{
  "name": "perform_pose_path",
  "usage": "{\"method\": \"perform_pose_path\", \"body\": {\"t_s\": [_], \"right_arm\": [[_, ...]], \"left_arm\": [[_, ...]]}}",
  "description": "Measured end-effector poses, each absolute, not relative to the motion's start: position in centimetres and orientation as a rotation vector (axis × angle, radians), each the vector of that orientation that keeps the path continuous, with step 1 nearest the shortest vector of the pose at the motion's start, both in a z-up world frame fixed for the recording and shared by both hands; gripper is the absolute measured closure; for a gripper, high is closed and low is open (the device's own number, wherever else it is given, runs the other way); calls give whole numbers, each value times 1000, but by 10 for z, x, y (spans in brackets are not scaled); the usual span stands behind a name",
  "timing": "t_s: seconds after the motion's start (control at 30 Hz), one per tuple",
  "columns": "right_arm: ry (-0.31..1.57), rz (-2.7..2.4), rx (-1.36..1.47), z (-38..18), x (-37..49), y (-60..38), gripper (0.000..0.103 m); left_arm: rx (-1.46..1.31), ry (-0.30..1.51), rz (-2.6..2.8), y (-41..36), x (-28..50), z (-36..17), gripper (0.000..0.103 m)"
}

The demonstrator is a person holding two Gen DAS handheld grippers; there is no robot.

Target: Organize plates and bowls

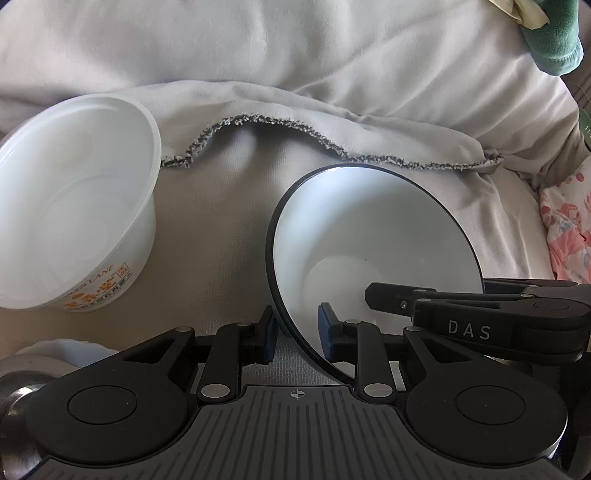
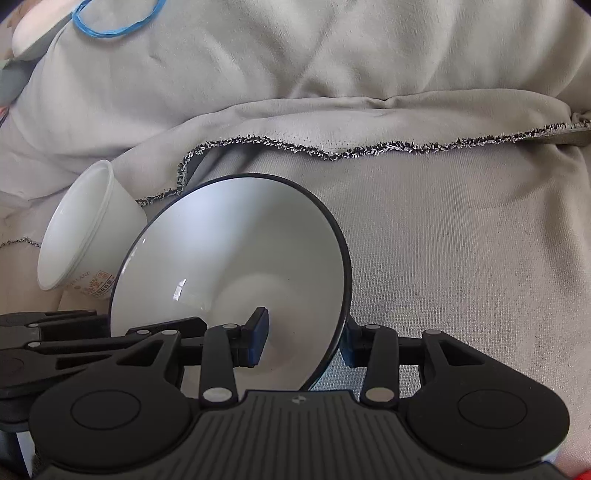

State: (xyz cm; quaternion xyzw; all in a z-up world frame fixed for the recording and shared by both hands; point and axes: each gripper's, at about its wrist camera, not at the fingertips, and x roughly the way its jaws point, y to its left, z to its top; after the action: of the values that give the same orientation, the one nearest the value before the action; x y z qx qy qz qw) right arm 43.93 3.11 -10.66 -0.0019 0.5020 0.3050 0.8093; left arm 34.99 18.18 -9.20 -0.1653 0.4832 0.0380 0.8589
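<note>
Two grippers meet on one vessel: a white conical ceramic bowl with a thin dark rim [image 1: 373, 236], tilted on a beige woven cloth [image 1: 229, 229].

Left wrist view. The left gripper [image 1: 297, 330] has its blue-padded fingers either side of the near rim of the bowl, one outside the wall and one inside; a narrow gap shows beside each pad, so whether the wall is actually pinched cannot be told. The right gripper [image 1: 373, 291] reaches in from the right, one black finger lying inside the bowl. To the left, apart from the bowl, a white plastic tub with orange print [image 1: 77, 206] lies tipped, its mouth toward the camera.

Right wrist view. The right gripper [image 2: 304, 336] straddles the bowl wall, left pad inside, right pad outside behind the rim; the jaws appear set on the wall, though firm contact is not visible. The tub sits behind the bowl's left edge.

Judged step: securing the bowl for lifting. The next move calls for a firm pinch on the thin rim and a level carry, probably toward the tub for nesting.

Only the left view shows the metal object [image 1: 18, 395] at lower left; only the right view shows a blue rubber band [image 2: 114, 18] on the rumpled cloth behind.
</note>
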Motion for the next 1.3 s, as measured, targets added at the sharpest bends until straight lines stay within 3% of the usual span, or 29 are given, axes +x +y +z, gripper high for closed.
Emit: {"method": "perform_pose_path", "body": {"t_s": [0.4, 0.73, 1.07, 1.3], "right_arm": [[1069, 653, -5, -107, 438, 31, 63], [1039, 640, 39, -105, 435, 28, 63], [809, 687, 115, -13, 386, -2, 64], [829, 688, 128, -18, 334, -29, 63]], "left_arm": [[-358, 1019, 80, 184, 356, -99, 80], [-540, 990, 36, 208, 357, -105, 80], [-493, 813, -26, 187, 303, -13, 76], [-494, 915, -64, 164, 248, -37, 76]]}}
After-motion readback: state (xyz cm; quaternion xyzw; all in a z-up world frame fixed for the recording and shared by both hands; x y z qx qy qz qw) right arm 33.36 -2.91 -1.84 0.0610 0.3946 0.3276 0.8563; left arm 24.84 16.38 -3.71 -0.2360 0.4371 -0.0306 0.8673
